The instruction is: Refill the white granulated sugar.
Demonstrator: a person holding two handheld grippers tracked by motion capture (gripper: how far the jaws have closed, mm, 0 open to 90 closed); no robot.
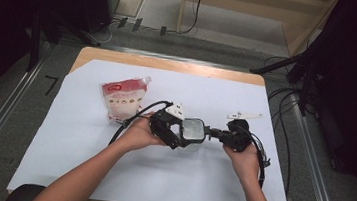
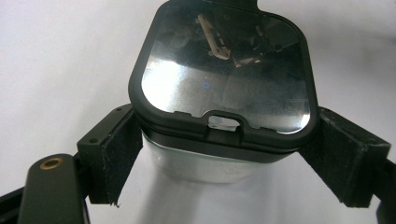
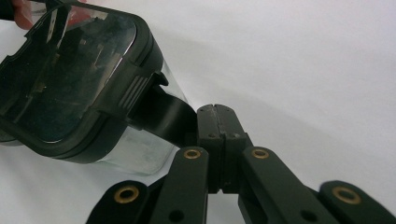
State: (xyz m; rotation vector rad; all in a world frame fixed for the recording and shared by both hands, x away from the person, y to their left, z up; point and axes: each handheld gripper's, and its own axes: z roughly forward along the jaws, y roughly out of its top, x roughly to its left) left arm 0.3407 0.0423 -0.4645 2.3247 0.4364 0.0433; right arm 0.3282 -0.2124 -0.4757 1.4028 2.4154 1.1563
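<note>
A clear square container (image 1: pixel 193 131) with a black-rimmed see-through lid (image 2: pixel 224 79) is held just above the white sheet at mid-table. My left gripper (image 1: pixel 184 134) comes in from the left, shut on it. In the left gripper view its pads (image 2: pixel 116 154) press the clear body on both sides under the lid, the gripper (image 2: pixel 224 154) straddling it. My right gripper (image 1: pixel 213 132) reaches in from the right, shut. In the right gripper view its closed tips (image 3: pixel 215 109) sit against a black latch flap (image 3: pixel 161 114) swung out from the lid (image 3: pixel 70 79); I cannot tell if the flap is pinched.
A red-and-white spouted pouch (image 1: pixel 124 97) lies flat at the left, behind my left hand. The white sheet (image 1: pixel 86 146) covers most of the wooden table (image 1: pixel 170 63). Black cables (image 1: pixel 263 159) trail from both grippers. Dark stands and floor cables surround the table.
</note>
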